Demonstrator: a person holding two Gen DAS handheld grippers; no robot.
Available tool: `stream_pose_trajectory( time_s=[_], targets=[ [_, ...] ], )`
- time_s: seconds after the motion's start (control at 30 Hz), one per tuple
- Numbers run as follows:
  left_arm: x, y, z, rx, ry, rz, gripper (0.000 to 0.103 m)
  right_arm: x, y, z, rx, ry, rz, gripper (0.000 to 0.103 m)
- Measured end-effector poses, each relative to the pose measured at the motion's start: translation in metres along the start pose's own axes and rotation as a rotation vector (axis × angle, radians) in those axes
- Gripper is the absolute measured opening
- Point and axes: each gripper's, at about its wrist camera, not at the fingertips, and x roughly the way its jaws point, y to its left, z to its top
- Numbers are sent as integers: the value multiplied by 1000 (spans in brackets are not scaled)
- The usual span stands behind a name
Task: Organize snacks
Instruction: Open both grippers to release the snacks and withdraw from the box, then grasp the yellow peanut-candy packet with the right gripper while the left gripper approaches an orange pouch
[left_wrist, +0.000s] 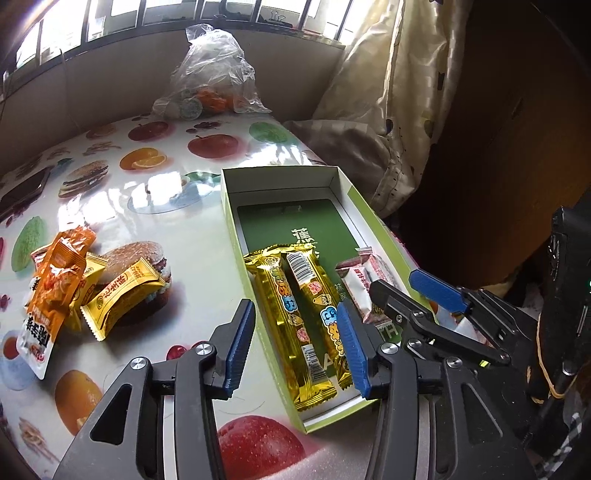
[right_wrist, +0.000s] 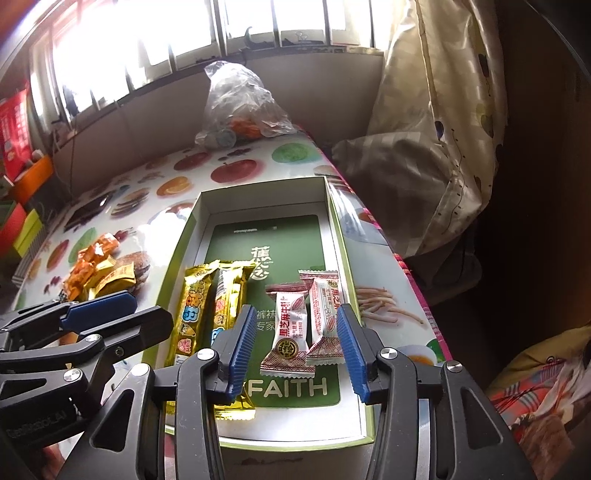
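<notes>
Reading "FAITH" on green box (right_wrist: 334, 236), gold bars (right_wrist: 192, 310), white packets (right_wrist: 291, 325) inside

Legible markings are few. The green card (right_wrist: 258, 251) lining the open box (right_wrist: 334, 229) carries "FAITH" in white capitals along its near edge, large white Chinese characters near its centre, and a smaller line reading 裤袜专家. The nearer of the two white sweet wrappers (right_wrist: 290, 328) inside the box reads 黑芝麻牛轧 in dark red. One of the gold snack bars (left_wrist: 284, 314) shows a barcode; its cartoon lettering cannot be made out. Print on the orange packets (left_wrist: 55, 273) on the surface is too blurred to read.
</notes>
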Motion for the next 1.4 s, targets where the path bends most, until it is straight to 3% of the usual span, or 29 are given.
stream_pose_trajectory(
  time_s=[0.47,0.83,1.4],
  targets=[
    [-28,8,-11,-8,-66,37,47,-16,12,-1,-16,-25,4,45],
    [-56,36,-23,-29,-110,96,47,-25,38,0,-33,-47,44,45],
    [-81,148,-51,-211,-132,219,47,-2,122,8,-136,-12,183,45]
  ],
)
